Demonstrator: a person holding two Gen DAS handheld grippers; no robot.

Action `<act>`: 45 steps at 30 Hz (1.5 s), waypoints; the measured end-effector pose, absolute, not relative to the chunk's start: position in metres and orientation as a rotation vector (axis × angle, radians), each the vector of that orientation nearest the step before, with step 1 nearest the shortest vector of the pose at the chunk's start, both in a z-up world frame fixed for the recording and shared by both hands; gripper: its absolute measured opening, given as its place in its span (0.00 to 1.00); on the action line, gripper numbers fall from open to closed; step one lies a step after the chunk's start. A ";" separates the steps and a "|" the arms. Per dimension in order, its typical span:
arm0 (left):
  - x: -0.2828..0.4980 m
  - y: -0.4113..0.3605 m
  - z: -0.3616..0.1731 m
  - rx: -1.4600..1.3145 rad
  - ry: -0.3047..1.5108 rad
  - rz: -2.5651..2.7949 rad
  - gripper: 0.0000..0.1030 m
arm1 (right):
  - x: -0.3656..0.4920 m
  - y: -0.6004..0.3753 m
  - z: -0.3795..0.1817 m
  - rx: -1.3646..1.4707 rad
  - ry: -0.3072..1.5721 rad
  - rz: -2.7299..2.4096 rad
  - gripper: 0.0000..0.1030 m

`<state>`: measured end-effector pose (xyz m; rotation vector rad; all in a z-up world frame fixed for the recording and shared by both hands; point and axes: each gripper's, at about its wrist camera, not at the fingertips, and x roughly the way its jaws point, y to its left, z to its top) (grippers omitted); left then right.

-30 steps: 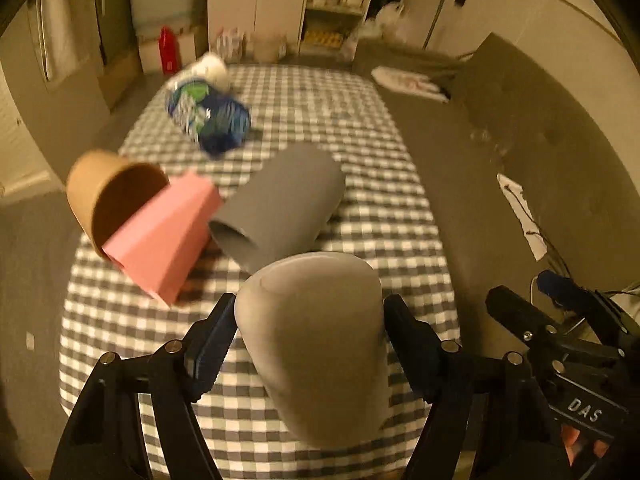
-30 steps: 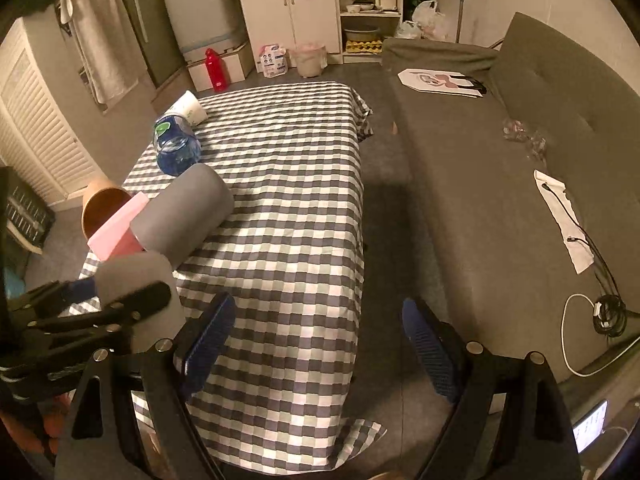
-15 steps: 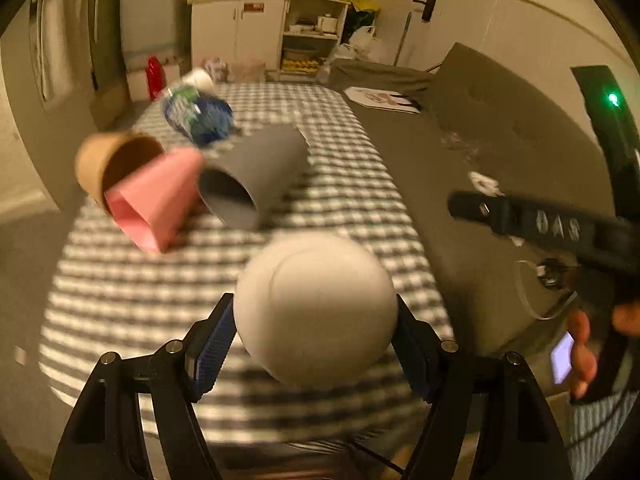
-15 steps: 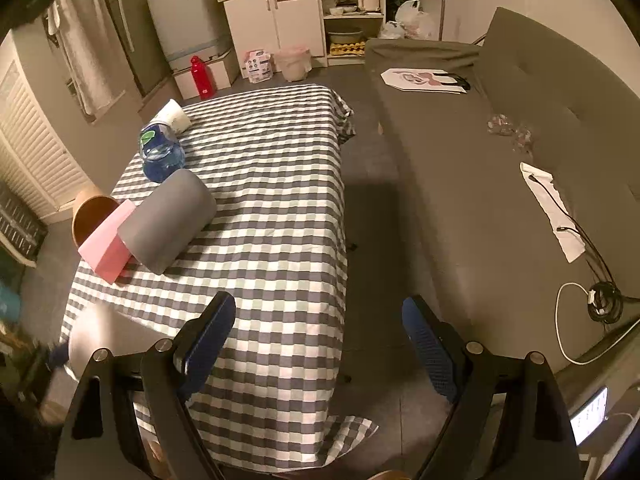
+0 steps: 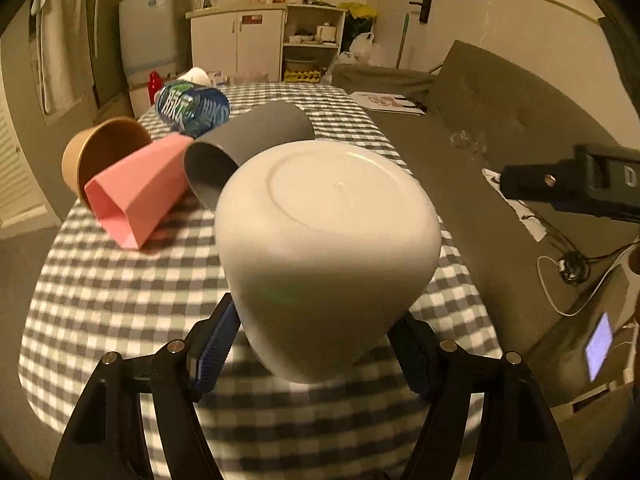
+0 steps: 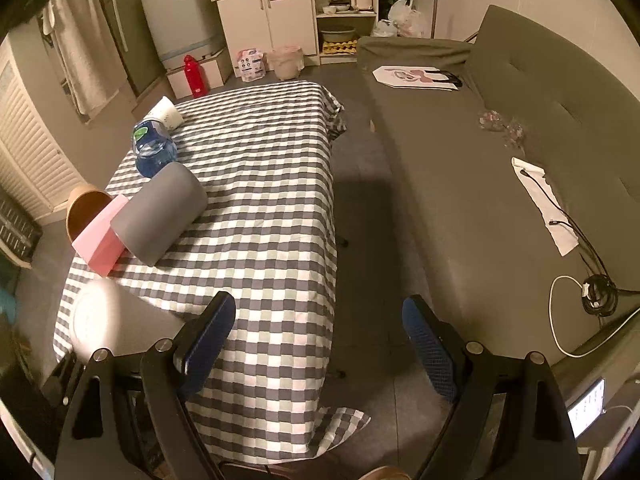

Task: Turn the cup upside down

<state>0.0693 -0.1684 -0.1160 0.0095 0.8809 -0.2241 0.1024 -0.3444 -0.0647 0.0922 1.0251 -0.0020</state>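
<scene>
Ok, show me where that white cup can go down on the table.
The checked tablecloth lies bare along its right half, from the grey cup across to the sofa-side edge, and near the front edge. The left side is crowded: brown cup, pink cup, water bottle. The left gripper holds the white cup.

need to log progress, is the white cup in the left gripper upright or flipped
Flipped: the white cup is clamped in the left gripper, its flat base facing up and forward.

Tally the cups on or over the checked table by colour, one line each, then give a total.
White cup, held in the left gripper: 1
Dark grey cup, on its side: 1
Pink cup, on its side: 1
Brown paper cup, on its side: 1
White patterned cup, at the far end: 1
Total: 5
</scene>
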 end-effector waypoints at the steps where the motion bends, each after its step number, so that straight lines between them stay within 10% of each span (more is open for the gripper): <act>1: 0.071 -0.166 -0.117 0.007 0.881 -0.226 0.72 | 0.102 -0.344 -0.065 0.090 1.026 -0.004 0.83; 45: -0.006 -0.028 -0.040 -0.086 0.572 -0.031 1.00 | 0.005 -0.242 -0.063 -0.068 0.680 0.073 1.00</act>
